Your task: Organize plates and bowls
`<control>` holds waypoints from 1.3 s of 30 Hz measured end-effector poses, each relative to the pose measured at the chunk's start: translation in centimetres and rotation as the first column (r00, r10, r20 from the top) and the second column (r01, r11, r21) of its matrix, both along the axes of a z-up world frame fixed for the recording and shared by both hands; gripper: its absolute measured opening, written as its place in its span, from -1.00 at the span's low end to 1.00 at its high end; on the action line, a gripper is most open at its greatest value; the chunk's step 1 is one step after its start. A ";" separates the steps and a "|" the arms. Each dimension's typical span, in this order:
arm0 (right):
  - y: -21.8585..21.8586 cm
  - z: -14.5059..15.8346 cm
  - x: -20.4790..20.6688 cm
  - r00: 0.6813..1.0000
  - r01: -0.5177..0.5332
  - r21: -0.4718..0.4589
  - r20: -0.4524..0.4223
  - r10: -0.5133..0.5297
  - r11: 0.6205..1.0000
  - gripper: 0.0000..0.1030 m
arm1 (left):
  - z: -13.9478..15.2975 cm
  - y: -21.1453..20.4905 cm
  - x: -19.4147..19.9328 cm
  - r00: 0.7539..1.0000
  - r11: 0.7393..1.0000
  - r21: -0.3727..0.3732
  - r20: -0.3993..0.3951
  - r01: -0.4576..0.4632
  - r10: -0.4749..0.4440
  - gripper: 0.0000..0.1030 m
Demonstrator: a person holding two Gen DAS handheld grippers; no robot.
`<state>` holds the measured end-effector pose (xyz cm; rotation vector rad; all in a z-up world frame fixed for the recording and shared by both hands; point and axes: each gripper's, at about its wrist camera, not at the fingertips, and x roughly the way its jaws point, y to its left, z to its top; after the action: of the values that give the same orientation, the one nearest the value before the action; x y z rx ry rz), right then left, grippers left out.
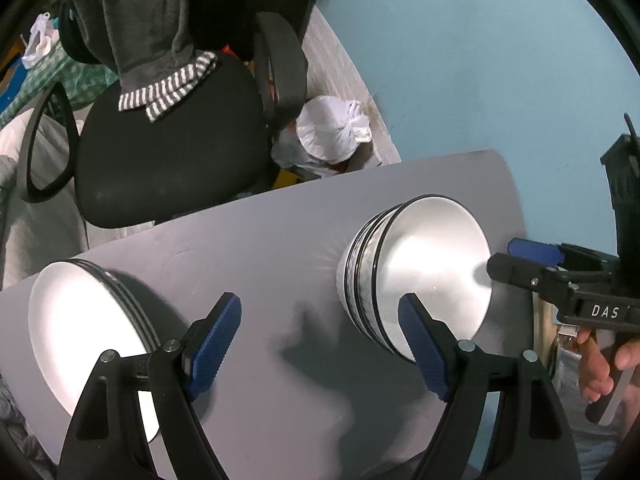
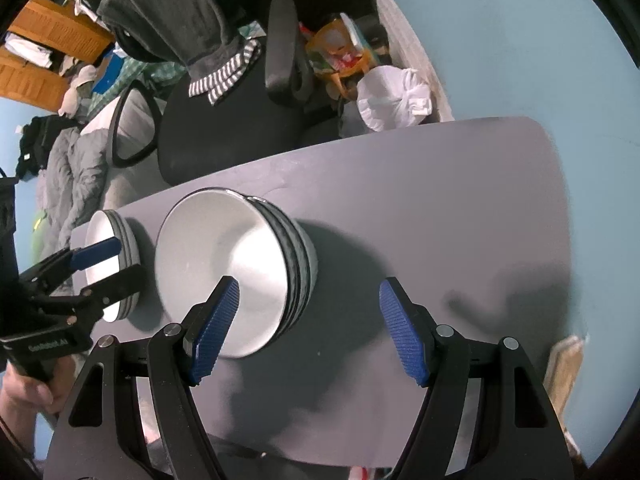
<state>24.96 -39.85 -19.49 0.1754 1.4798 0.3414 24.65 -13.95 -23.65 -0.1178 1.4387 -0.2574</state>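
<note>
My left tool (image 1: 320, 344) is nearest, its blue pads spread wide over bare grey table (image 1: 256, 248) with nothing between them. The stack of bowls (image 1: 416, 276) sits just right of it, the stack of plates (image 1: 92, 332) at the table's left end, the 2 stacks apart. My right tool (image 2: 308, 328) is also spread and pinching nothing; its left pad hangs in front of the top bowl, its right pad over bare table. Beyond the table I see a black office chair (image 1: 168, 152) draped with grey clothing (image 1: 152, 20), a tied white bag (image 1: 336, 128) and a blue wall (image 1: 480, 60).
</note>
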 end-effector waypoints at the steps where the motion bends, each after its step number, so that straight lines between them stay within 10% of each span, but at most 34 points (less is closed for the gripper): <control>1: 0.0 -0.2 0.2 1.000 -0.003 0.005 -0.004 0.003 1.000 0.40 | -0.2 0.0 0.2 1.000 1.000 -0.004 -0.005 0.000 0.000 0.59; 13: 0.9 -3.7 1.8 0.993 -0.083 0.025 -0.077 0.085 0.996 0.40 | -4.2 -0.7 1.7 0.992 0.996 -0.066 -0.120 -0.053 0.044 0.57; 24: 1.8 -4.7 2.3 0.987 -0.114 0.076 -0.104 0.122 0.991 0.39 | -6.1 -1.1 1.8 0.979 0.988 -0.120 -0.190 -0.100 0.076 -0.06; 39: 2.6 -5.4 2.3 0.967 -0.190 0.130 -0.148 0.209 0.973 -0.28 | -6.5 -1.9 1.8 0.975 0.980 -0.182 -0.219 -0.083 0.042 -0.38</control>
<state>27.21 -37.28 -24.93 0.1482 1.6428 0.5881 26.41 -15.84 -30.15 -0.3558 1.6192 -0.3384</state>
